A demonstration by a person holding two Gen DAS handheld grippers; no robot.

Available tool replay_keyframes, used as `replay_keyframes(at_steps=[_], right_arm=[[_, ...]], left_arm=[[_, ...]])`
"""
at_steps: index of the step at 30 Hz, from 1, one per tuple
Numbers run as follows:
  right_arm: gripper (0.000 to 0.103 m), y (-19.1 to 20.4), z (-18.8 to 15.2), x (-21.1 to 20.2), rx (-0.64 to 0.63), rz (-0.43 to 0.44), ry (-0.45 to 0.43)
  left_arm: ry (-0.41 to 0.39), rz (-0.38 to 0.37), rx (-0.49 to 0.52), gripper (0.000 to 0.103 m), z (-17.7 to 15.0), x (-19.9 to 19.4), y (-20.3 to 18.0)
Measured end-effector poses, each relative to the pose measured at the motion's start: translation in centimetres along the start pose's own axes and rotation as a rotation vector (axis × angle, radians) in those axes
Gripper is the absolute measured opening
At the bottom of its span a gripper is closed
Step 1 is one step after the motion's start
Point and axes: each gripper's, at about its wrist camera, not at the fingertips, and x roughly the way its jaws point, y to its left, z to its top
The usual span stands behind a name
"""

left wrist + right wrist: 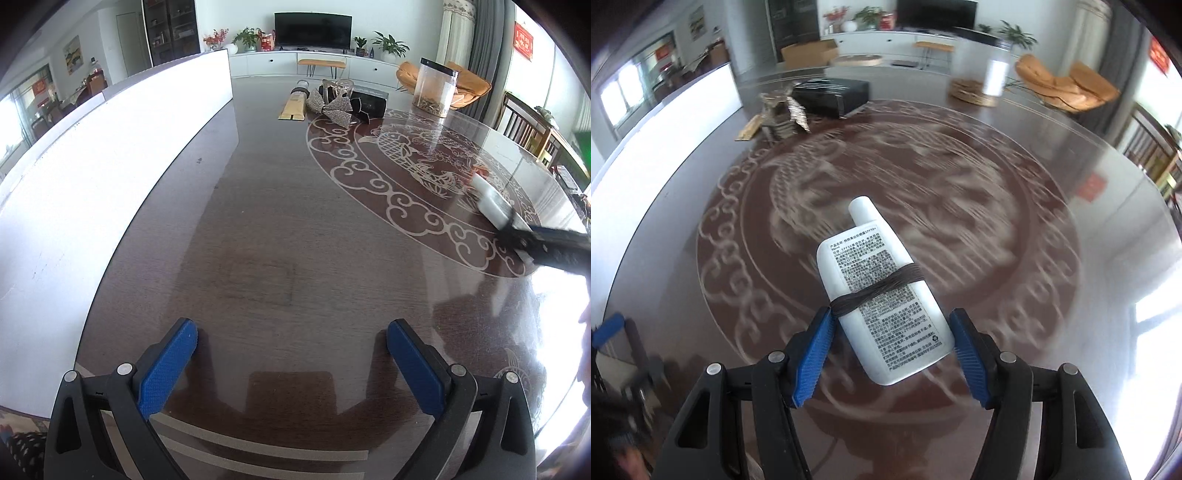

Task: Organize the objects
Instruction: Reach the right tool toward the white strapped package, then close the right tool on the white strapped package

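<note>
One white bottle (882, 295) gripped in right tongs (892, 354), left tongs (291, 365) empty

Television (312, 29): far ahead of the fingers, on a white cabinet (325, 63).
Orange chair (467, 86): far ahead, to the right.

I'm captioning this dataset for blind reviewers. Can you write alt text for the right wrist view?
A white sunscreen bottle, banded with dark elastic, sits tilted between the blue-padded right tongs above a blurred, dark patterned table. A black box and sequinned bow lie at the far edge.
</note>
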Motion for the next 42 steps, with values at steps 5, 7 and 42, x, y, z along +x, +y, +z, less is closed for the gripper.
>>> replay_keyframes(at_steps=[5, 7, 42], right_arm=[[0.082, -0.8, -0.2, 0.2, -0.018, -0.002, -0.012], [0.090, 0.0, 0.6, 0.9, -0.050, -0.008, -0.025], [0.103, 0.1, 0.8, 2.3, -0.037, 0.036, -0.100]], left_arm=[[-0.001, -0.001, 0.001, 0.103, -0.1, -0.1, 0.1], [0.000, -0.001, 0.001, 0.103, -0.2, -0.2, 0.1], [-0.001, -0.001, 0.000, 0.103, 0.0, -0.3, 0.1]])
